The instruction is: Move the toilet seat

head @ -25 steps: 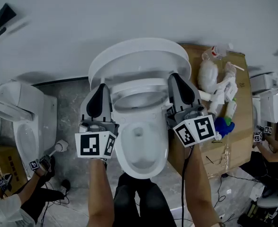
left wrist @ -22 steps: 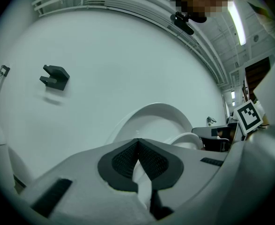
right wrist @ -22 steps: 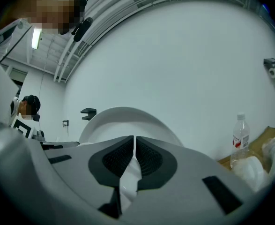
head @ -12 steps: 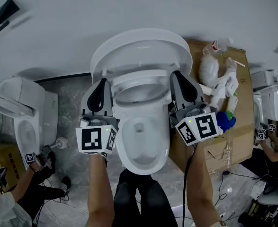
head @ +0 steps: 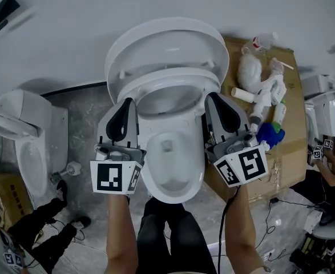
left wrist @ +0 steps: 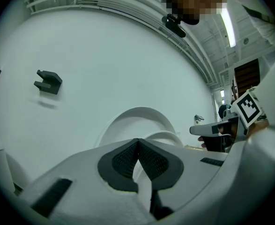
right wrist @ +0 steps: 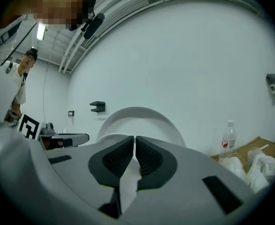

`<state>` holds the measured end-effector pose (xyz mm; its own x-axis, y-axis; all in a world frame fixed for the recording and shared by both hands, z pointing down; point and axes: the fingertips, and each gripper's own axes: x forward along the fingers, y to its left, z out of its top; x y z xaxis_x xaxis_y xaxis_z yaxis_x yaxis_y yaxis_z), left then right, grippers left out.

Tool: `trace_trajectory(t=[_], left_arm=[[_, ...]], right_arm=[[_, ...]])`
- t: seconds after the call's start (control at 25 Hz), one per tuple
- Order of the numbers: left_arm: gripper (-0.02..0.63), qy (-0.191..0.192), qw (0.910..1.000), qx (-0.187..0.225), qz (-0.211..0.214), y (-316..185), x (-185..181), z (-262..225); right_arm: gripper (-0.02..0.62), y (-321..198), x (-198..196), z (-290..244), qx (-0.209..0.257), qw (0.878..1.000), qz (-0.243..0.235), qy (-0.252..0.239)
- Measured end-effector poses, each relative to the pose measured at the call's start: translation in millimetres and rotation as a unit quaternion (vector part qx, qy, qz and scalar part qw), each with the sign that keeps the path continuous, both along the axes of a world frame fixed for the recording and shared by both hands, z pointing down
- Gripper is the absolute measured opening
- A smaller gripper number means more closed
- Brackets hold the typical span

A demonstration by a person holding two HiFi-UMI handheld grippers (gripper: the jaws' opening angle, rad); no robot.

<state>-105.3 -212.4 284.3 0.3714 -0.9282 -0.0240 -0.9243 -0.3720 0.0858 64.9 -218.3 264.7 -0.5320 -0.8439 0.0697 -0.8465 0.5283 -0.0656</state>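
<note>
1. The room has a plain white wall [head: 70,33] and a grey stone-like floor [head: 81,113]. A black bracket [left wrist: 48,82] sits on the wall, up and to the left of the left gripper.
2. The left gripper [head: 127,101] and the right gripper [head: 209,95] both point level at the wall. Each has its jaws pressed together, with nothing between them.
3. The toilet bowl [head: 198,164] lies between the two grippers and below them. It is open, and I see nothing lying in it.
4. The toilet seat [head: 170,77] is just ahead of the gripper tips and between them. It is raised off the bowl and tilted back. I cannot tell if the tips touch its sides.
5. The lid [head: 167,41] stands behind the seat, against the wall.
6. I judge that the seat is lifted most of the way. What seems left is to lean it fully on the lid, probably by pushing, since no gripper grips it.
7. A cardboard box [head: 281,164] stands to the right of the right gripper. On it lie white bottles [head: 267,104], a blue thing [head: 268,136] and, at the far end, a clear bottle [head: 264,39].
</note>
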Motion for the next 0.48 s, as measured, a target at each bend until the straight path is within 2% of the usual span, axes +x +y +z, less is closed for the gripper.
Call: trace_trajectory(t=[0.2,0.48], left_arm=[[0.009,0.007,0.9998,0.003,0.017,32,3,-2],[0.009,0.002,0.9992,-0.009,0.038,72,11,21]], right_arm=[[0.021,35,-2,11,-0.008,1.000,0.004,0.005],[0.017,78,1,33,-0.023,1.000,0.018,0.003]])
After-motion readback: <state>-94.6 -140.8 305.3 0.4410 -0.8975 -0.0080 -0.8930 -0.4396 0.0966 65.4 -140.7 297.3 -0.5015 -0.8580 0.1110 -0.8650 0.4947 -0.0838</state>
